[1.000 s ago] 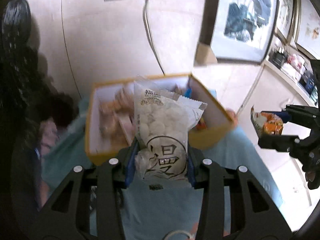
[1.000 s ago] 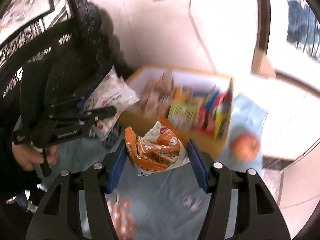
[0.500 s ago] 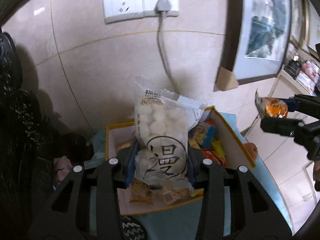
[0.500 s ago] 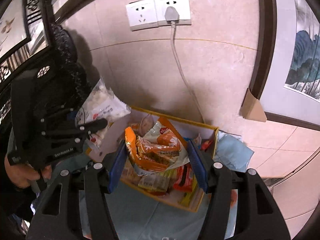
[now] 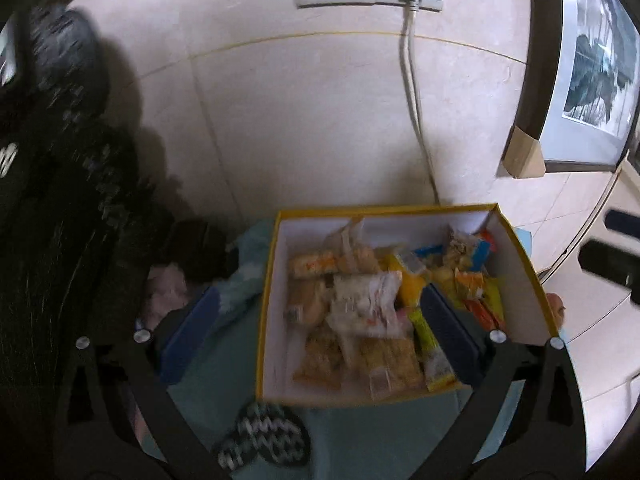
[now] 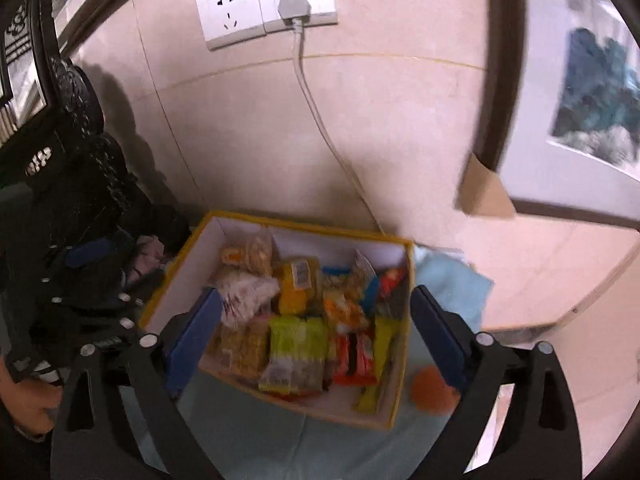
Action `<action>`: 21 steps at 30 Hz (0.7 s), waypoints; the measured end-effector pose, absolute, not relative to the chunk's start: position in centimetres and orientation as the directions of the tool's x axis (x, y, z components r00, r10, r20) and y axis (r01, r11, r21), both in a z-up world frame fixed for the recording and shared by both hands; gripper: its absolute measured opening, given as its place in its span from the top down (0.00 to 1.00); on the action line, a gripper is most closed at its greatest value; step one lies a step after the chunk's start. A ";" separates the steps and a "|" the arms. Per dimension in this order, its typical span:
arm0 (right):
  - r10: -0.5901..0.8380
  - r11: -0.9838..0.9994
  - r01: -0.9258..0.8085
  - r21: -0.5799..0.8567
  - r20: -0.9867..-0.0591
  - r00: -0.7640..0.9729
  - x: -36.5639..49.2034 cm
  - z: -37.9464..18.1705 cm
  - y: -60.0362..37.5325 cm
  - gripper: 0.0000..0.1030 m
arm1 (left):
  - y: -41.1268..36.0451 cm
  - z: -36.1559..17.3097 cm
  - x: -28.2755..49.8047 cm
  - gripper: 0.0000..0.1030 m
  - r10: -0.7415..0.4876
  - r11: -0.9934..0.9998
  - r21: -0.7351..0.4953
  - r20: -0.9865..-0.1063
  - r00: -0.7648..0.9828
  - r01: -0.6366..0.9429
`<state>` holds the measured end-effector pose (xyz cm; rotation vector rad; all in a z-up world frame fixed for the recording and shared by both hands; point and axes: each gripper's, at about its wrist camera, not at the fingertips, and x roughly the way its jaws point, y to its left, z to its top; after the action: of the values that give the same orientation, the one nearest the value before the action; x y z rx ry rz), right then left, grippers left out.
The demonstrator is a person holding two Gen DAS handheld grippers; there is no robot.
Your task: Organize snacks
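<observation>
Box (image 5: 516, 280): cardboard, matt white inside w/ yellow edges; snack packets (image 6: 296, 354) inside are glossy plastic film. Cloth (image 5: 360, 436) under the box: soft, matt teal fabric. Wall (image 5: 300, 120): smooth, semi-gloss beige tile; socket plate (image 6: 266, 4) and cable (image 6: 316, 108): smooth white plastic.

our left gripper (image 5: 320, 328) points steeply downward, its jaws opening wide with nothing pressed between the blue pads (image 5: 188, 334). our right gripper (image 6: 316, 340) tilts down the same way, jaws also opening, pads (image 6: 194, 336) clear of any grip. in the right wrist view our left hand (image 6: 28, 404) wraps the handle of its gripper at the left edge.
</observation>
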<state>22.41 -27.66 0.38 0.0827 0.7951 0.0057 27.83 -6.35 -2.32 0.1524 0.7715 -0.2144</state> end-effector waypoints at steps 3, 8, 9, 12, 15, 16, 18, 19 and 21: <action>-0.053 0.996 0.090 0.015 -0.707 0.705 18.1 -0.6 -26.2 0.01 | -5.2 -3.1 24.1 0.02 -0.131 0.980 0.009 -0.716 0.685 0.198; -0.121 0.982 0.188 0.002 -0.760 0.639 12.9 -3.0 -24.8 0.01 | -3.7 -5.8 18.3 0.02 -0.141 0.982 -0.028 -0.772 0.619 0.188; -0.132 0.978 0.209 0.002 -0.770 0.624 12.1 -3.4 -24.6 0.01 | -3.6 -6.2 17.3 0.02 -0.135 0.981 -0.017 -0.776 0.616 0.194; -0.129 0.968 0.247 0.035 -0.777 0.616 9.5 -4.6 -24.3 0.01 | -2.9 -7.4 13.9 0.02 -0.136 0.977 -0.004 -0.784 0.606 0.215; -0.104 0.970 0.235 0.059 -0.774 0.625 7.9 -5.2 -23.6 0.01 | -2.5 -7.8 12.4 0.02 -0.128 0.976 0.009 -0.788 0.602 0.220; -0.107 0.972 0.229 0.051 -0.773 0.626 7.4 -5.3 -23.1 0.01 | -2.2 -7.8 11.8 0.02 -0.132 0.975 0.005 -0.791 0.598 0.221; -0.112 0.977 0.210 0.032 -0.761 0.638 6.5 -5.0 -22.4 0.01 | -1.8 -7.4 11.1 0.02 -0.141 0.975 -0.006 -0.784 0.604 0.220; -0.120 0.979 0.204 0.019 -0.754 0.646 6.2 -4.6 -22.0 0.01 | -1.5 -6.9 10.6 0.02 -0.152 0.975 -0.016 -0.773 0.616 0.221; -0.125 0.981 0.193 0.006 -0.742 0.659 5.2 -3.7 -21.4 0.01 | -1.3 -5.9 10.0 0.02 -0.160 0.976 -0.021 -0.754 0.637 0.219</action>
<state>5.25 -21.36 -3.67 0.0866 0.8322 -0.1802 10.05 -1.26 -5.87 0.0742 0.8531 -0.2162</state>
